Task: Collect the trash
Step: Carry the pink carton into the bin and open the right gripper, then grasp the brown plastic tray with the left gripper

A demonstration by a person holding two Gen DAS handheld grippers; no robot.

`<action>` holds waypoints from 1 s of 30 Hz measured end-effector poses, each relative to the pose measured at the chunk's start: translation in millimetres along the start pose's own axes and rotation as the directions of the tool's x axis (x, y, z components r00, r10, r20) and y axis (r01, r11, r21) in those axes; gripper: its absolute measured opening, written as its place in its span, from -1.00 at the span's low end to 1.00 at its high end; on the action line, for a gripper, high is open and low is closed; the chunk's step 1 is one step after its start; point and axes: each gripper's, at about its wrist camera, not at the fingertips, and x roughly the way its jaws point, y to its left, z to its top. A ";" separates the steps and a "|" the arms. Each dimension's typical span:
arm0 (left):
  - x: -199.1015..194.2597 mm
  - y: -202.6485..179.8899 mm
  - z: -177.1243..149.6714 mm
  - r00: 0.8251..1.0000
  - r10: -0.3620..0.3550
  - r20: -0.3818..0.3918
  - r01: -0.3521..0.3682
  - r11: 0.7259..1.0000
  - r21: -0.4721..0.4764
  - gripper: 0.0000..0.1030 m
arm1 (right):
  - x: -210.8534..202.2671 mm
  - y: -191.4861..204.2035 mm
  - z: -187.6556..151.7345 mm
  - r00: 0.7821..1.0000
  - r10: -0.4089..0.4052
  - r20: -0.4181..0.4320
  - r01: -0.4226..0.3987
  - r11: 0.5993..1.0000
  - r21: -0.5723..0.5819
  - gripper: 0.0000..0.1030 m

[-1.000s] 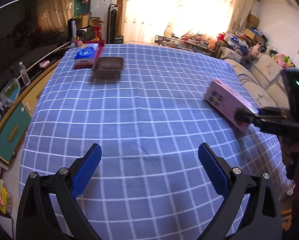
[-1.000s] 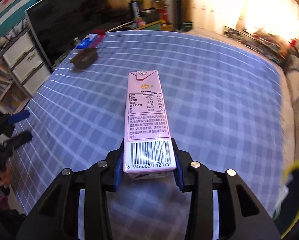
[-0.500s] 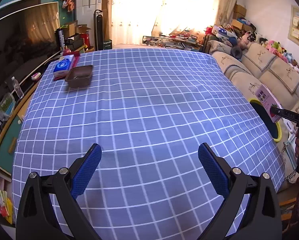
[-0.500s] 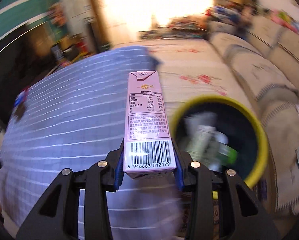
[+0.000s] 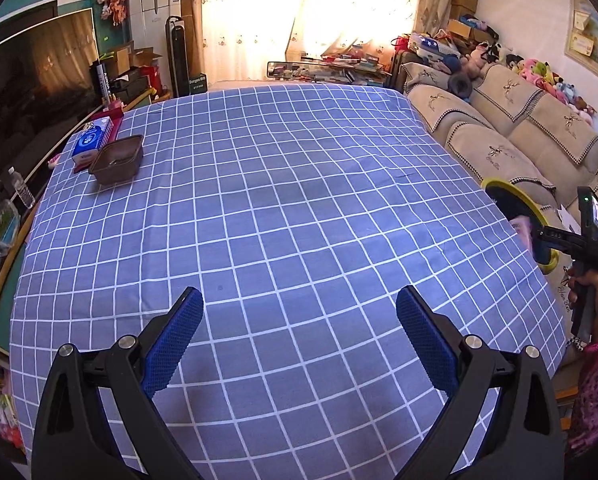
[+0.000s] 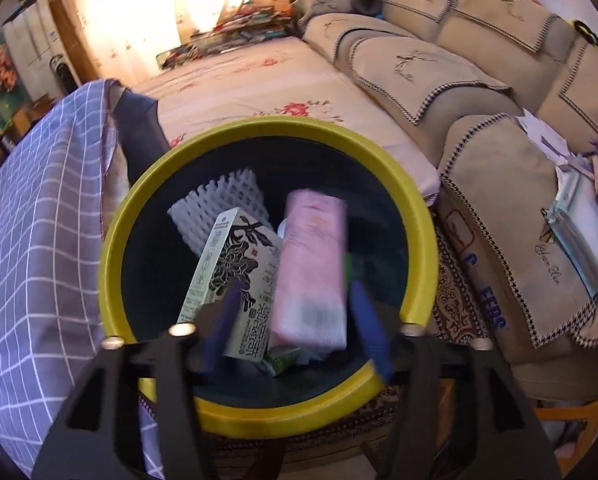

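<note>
Right gripper (image 6: 293, 316) poised over a yellow-rimmed bin (image 6: 415, 216) beside the table, pointing down into it, jaws opening. Pink carton (image 6: 313, 276) blurred, between the blue pads but clear of both, no longer pinched, hanging inside the bin's mouth just ahead of the fingertips. Beneath and left of it, a pale carton with black leaf print (image 6: 235, 276) and a piece of white foam netting (image 6: 223, 196) already lying in the bin. Left gripper (image 5: 299, 328) spread wide above the blue checked tablecloth (image 5: 283, 184), nothing between its pads. Far corner of the table: a brown tub (image 5: 117, 159) just beside a blue-and-white pack (image 5: 91, 142). Beige sofa (image 6: 459, 92) behind the bin.
</note>
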 end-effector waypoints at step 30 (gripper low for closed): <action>112.5 147.3 132.7 0.975 0.218 -0.038 -0.221 0.970 -0.099 0.86 | -43.8 76.4 1.8 0.989 0.122 0.082 -0.111 0.985 -0.129 0.27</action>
